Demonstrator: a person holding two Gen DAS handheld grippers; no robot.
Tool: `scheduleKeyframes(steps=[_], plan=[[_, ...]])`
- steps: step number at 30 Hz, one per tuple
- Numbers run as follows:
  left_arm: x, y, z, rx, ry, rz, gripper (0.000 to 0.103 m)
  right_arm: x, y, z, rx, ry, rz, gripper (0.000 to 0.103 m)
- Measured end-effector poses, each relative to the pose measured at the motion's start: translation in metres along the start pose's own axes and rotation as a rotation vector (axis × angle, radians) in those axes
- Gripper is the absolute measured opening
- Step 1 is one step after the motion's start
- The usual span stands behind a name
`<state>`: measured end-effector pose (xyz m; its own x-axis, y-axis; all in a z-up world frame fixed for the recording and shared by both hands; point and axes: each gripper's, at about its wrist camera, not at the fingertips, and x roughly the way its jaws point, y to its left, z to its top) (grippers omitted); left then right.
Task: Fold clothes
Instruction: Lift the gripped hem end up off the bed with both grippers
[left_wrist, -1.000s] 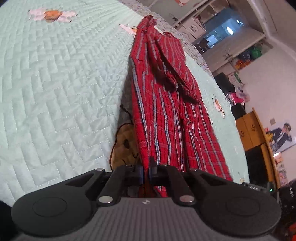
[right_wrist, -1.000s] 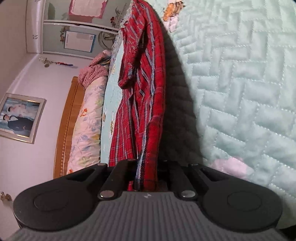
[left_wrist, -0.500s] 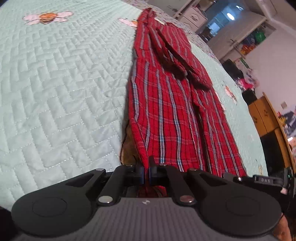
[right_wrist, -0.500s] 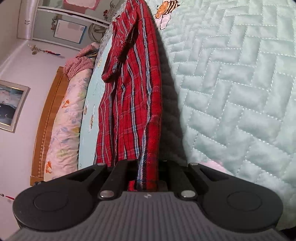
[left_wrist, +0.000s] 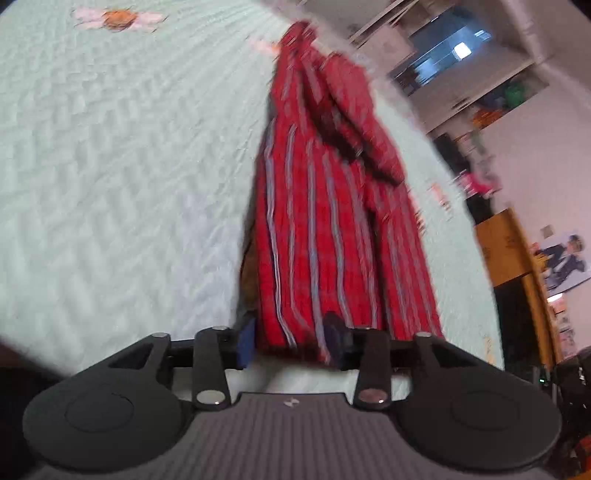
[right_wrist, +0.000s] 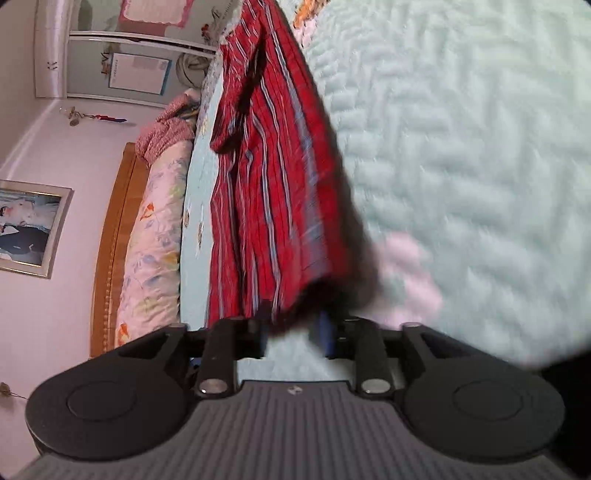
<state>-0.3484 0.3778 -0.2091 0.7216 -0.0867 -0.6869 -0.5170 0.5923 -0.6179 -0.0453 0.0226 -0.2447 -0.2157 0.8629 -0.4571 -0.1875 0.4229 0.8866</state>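
A red plaid garment (left_wrist: 325, 221) lies in a long narrow strip on the mint quilted bedspread (left_wrist: 110, 166), with a sleeve folded on top. Its near end sits between the fingers of my left gripper (left_wrist: 290, 343), whose jaws are opening and stand apart without pressing the cloth. In the right wrist view the same garment (right_wrist: 266, 184) runs away from my right gripper (right_wrist: 293, 332). Its jaws are opening too, and the cloth's corner hangs loose between them. Both views are blurred.
A wooden headboard (right_wrist: 110, 236), a floral pillow (right_wrist: 155, 229) and a pink knitted bundle (right_wrist: 166, 129) line the bed's far side. A framed picture (right_wrist: 26, 229) hangs on the wall. An orange cabinet (left_wrist: 506, 247) and cluttered shelves (left_wrist: 491, 99) stand beyond the bed.
Both grippers were shut on the garment's ends and now stand with their jaws apart. The cloth has dropped toward the bedspread and both cameras have shifted.
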Motion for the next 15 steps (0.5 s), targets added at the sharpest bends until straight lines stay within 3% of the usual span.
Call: scheduleKeyframes(steps=[2, 4, 7, 12, 15], plan=[[-0.015, -0.010, 0.000, 0.010, 0.015, -0.048, 0.042, -0.011, 0.013, -0.011, -0.011, 0.018, -0.028, 0.056], [-0.036, -0.028, 0.002, 0.057, 0.006, -0.129, 0.042, -0.028, 0.035, -0.020, -0.070, 0.030, -0.027, 0.057], [-0.080, -0.069, 0.012, 0.154, -0.027, -0.250, 0.042, -0.062, 0.082, -0.028, -0.156, 0.003, 0.094, 0.057], [-0.192, -0.168, 0.039, 0.387, -0.187, -0.400, 0.046, -0.152, 0.220, -0.038, -0.457, -0.109, 0.308, 0.063], [-0.278, -0.231, 0.065, 0.531, -0.331, -0.401, 0.050, -0.230, 0.325, -0.040, -0.680, -0.238, 0.442, 0.075]])
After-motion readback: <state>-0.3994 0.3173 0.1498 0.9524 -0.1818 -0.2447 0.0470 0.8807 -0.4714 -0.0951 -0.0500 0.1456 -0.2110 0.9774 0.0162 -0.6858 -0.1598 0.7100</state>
